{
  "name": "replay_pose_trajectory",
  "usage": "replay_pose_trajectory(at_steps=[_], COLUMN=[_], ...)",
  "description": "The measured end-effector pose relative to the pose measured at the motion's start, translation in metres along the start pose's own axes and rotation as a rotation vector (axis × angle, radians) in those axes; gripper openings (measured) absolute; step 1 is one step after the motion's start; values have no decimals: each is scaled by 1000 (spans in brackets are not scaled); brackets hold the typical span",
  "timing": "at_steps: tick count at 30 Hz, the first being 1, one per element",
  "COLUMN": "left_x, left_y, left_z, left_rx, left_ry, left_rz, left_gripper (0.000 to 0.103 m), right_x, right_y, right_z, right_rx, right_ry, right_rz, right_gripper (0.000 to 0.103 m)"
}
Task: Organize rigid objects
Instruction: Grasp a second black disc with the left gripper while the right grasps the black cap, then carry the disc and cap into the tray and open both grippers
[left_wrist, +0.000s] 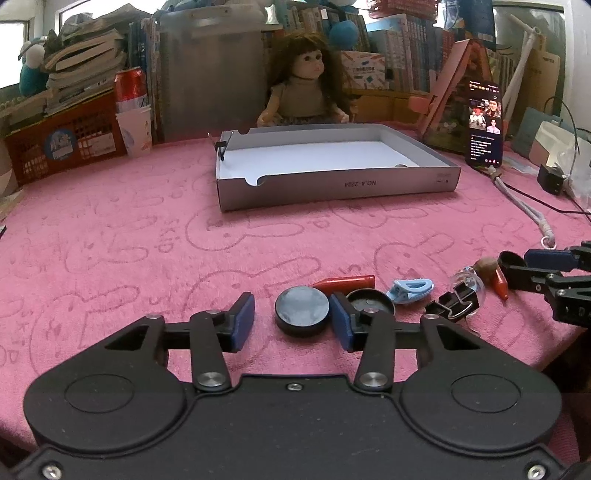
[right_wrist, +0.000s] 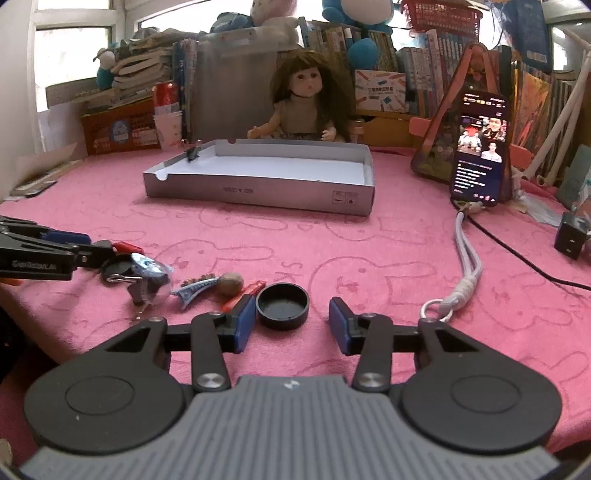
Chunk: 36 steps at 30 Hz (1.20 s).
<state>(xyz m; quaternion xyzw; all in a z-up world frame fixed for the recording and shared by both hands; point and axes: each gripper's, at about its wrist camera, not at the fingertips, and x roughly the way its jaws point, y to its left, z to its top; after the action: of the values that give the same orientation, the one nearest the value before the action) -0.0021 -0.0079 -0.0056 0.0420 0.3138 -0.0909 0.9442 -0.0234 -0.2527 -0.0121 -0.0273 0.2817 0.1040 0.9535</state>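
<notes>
I have the left gripper (left_wrist: 291, 320) spread wide around the black round lid (left_wrist: 302, 311), which lies flat on the pink cloth (left_wrist: 147, 240), nearer the right pad, holding nothing; the right gripper (right_wrist: 292, 324) is likewise wide and empty, the open black cap (right_wrist: 283, 305) just beside its left pad; both pieces look light, stiff and slick, so I judge a squeeze across the rim best; the grey box (left_wrist: 332, 184) stands well beyond
</notes>
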Motion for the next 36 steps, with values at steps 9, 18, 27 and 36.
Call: replay_pose_trajectory(at_steps=[9,18,27,36], left_x=[-4,-5,5,36], left_y=[-1,9,19,24], left_z=[-1,9,46,107], left_rx=[-5,-59,-84,-88], left_ry=[-4,14,-19,-58], left_rz=[3,-11,-11,-18], left_gripper=[30,30,30,30], right_x=[0,0,18,52], right_y=[1,0,-15,-37], right_z=[-1,6,36,80], right_rx=[-1,12,101,199], right_ry=[-7,1,15,49], right_rz=[-23,-35,-55,-4], right_gripper=[36,36,36,36])
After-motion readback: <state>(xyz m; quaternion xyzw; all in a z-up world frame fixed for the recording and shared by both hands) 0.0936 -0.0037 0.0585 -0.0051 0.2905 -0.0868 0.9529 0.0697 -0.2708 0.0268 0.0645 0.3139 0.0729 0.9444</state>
